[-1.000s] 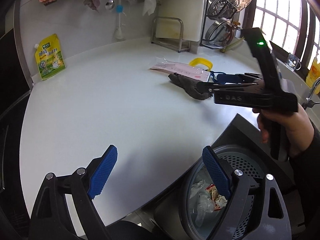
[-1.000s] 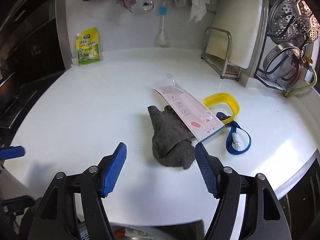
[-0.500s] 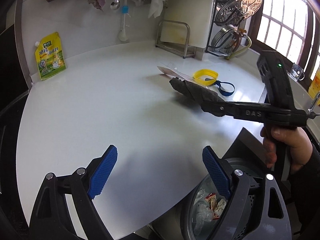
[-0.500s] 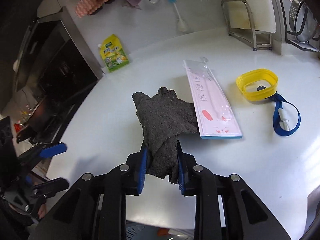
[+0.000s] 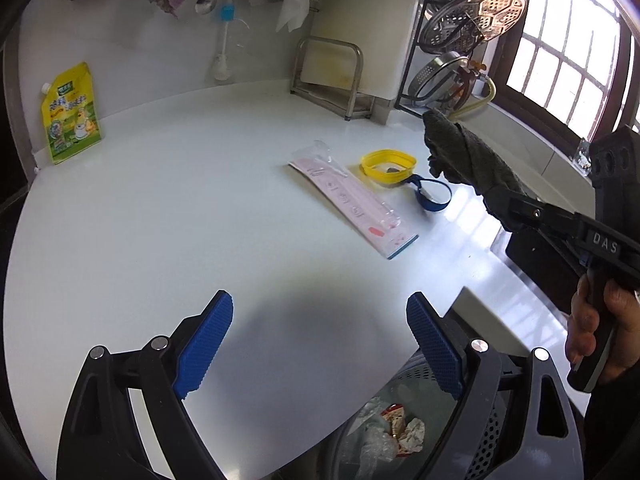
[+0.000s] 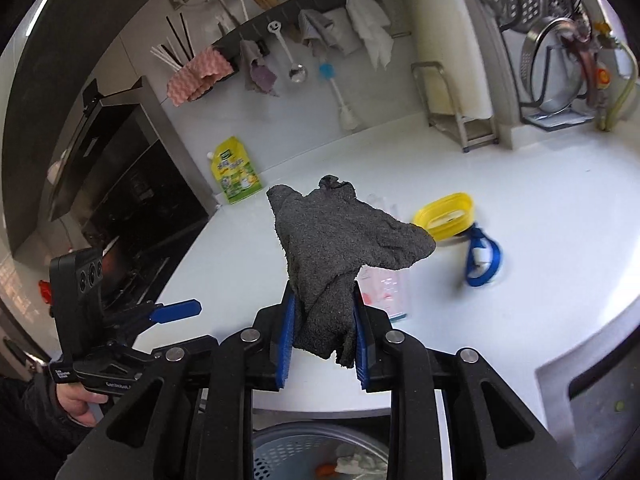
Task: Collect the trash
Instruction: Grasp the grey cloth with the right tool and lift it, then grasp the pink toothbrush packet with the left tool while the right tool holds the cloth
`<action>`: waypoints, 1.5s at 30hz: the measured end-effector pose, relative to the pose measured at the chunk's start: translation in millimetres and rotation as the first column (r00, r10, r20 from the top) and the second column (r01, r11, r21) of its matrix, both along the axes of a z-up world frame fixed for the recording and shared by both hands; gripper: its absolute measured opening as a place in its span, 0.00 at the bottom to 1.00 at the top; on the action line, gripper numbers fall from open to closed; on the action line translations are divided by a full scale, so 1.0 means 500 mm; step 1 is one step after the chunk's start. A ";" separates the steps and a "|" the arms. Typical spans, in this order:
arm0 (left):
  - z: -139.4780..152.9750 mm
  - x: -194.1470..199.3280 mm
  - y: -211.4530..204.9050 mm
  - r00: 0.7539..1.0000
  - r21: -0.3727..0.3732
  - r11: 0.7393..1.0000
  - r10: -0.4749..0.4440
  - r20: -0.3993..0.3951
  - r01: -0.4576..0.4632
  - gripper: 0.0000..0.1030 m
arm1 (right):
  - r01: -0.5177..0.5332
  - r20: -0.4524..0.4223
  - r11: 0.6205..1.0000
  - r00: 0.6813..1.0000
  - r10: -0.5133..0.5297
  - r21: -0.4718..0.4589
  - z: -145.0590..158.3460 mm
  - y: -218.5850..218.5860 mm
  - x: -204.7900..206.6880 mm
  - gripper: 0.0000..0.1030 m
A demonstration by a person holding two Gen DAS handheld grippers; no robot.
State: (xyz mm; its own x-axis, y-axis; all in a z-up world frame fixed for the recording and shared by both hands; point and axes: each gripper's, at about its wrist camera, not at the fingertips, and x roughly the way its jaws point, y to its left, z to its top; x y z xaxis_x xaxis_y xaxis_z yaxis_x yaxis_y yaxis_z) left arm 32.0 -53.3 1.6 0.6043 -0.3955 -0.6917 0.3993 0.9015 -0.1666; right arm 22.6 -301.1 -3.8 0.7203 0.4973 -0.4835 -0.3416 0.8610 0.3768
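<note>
Wide bare worktop (image 5: 168,208) lies ahead of the left gripper (image 5: 320,344), clear from nine to twelve o'clock. At one o'clock a pink packet (image 5: 352,204), yellow ring (image 5: 387,165) and blue strap (image 5: 432,196) crowd the way; the bin (image 5: 400,432) opens at five.

The right black claw with blue ribbed pads (image 6: 323,332) is clamped on a dark grey terry cloth (image 6: 340,248), raised above the bench. The left black claw with blue pads (image 5: 320,344) is spread wide, holding nothing.
</note>
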 end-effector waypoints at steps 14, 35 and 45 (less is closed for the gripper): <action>-0.052 0.217 -0.217 0.994 0.129 0.988 0.090 -0.068 -0.081 0.88 | 0.186 0.067 0.978 0.981 -0.179 -0.098 0.018 -0.103 -0.140 0.23; -0.055 0.262 -0.204 0.986 0.016 1.000 0.019 -0.166 -0.016 0.42 | 0.172 0.071 0.984 0.983 -0.168 -0.055 -0.020 -0.109 -0.159 0.23; 0.023 0.183 -0.120 0.999 0.063 0.997 0.041 -0.010 -0.040 0.42 | 0.136 0.083 0.989 0.988 -0.131 -0.055 -0.010 -0.055 -0.155 0.23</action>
